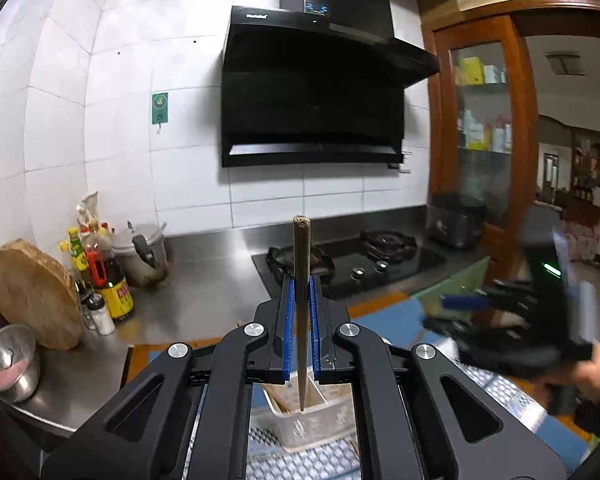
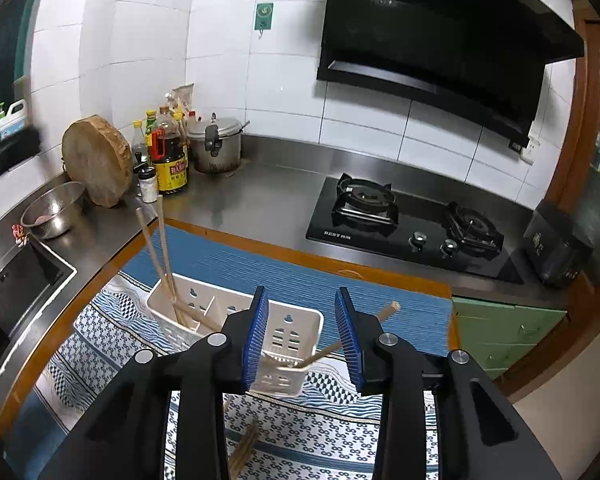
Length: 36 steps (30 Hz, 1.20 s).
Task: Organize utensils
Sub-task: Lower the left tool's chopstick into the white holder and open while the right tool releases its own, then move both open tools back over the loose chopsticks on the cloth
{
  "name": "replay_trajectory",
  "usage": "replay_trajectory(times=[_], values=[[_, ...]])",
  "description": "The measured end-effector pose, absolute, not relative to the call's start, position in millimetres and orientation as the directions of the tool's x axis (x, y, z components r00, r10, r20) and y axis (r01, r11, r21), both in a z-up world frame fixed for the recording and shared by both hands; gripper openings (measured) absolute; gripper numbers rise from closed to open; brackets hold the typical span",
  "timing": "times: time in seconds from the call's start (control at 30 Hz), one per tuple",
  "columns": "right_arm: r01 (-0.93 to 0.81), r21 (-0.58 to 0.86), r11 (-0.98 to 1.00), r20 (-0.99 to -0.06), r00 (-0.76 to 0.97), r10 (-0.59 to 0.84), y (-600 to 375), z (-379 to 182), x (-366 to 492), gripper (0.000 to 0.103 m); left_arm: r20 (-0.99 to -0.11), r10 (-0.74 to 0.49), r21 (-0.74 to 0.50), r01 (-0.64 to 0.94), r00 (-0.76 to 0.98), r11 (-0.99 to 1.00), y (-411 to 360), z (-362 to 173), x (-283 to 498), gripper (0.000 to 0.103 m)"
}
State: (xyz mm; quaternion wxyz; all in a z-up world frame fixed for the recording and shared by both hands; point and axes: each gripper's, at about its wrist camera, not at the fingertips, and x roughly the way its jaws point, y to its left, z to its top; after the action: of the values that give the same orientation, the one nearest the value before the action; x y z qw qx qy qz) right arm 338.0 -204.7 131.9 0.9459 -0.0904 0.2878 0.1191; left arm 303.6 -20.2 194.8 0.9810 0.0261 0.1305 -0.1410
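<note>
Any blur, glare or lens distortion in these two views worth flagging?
Left wrist view: the right gripper at the right edge is motion-blurred, while the chopstick held in the left gripper is sharp. Right wrist view: sharp overall; fisheye bends the wall tiles, and soft glare lies on the steel counter.

Our right hand-held gripper hangs with jaws apart over the white slotted plastic utensil caddy. A tan wooden chopstick leans in it between our blue pads, and we cannot tell whether they touch it.

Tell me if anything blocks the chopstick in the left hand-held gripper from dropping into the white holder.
Nothing visible does. The chopstick, clamped upright in the left hand-held gripper, has its tip right over the white holder, with open space beneath.
</note>
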Motion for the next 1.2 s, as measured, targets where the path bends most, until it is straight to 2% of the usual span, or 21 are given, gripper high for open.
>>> replay_trajectory(times=[0.17, 0.47, 0.63, 1.03, 1.2], values=[[-0.301, -0.097, 0.949, -0.567, 0.800, 0.196, -214, 115, 317, 0.039, -0.284, -0.262, -0.031, 0.264, 0.922, 0.964, -21, 186, 331, 0.006], [-0.332, -0.032, 0.943, -0.605, 0.757, 0.246, -221, 71, 287, 0.041, -0.410, -0.269, -0.116, 0.242, 0.871, 0.963, -10, 133, 367, 0.006], [-0.337, -0.014, 0.941, -0.632, 0.732, 0.253, -220, 47, 270, 0.041, -0.429, -0.271, -0.135, 0.236, 0.862, 0.962, -7, 121, 370, 0.007], [-0.319, 0.103, 0.942, -0.732, 0.618, 0.288, -217, -29, 208, 0.040, -0.409, -0.281, -0.138, 0.245, 0.868, 0.960, 7, 121, 313, 0.009], [-0.300, 0.140, 0.944, -0.762, 0.575, 0.296, -206, -60, 177, 0.035, -0.435, -0.284, -0.170, 0.232, 0.854, 0.958, 23, 98, 274, 0.010]])
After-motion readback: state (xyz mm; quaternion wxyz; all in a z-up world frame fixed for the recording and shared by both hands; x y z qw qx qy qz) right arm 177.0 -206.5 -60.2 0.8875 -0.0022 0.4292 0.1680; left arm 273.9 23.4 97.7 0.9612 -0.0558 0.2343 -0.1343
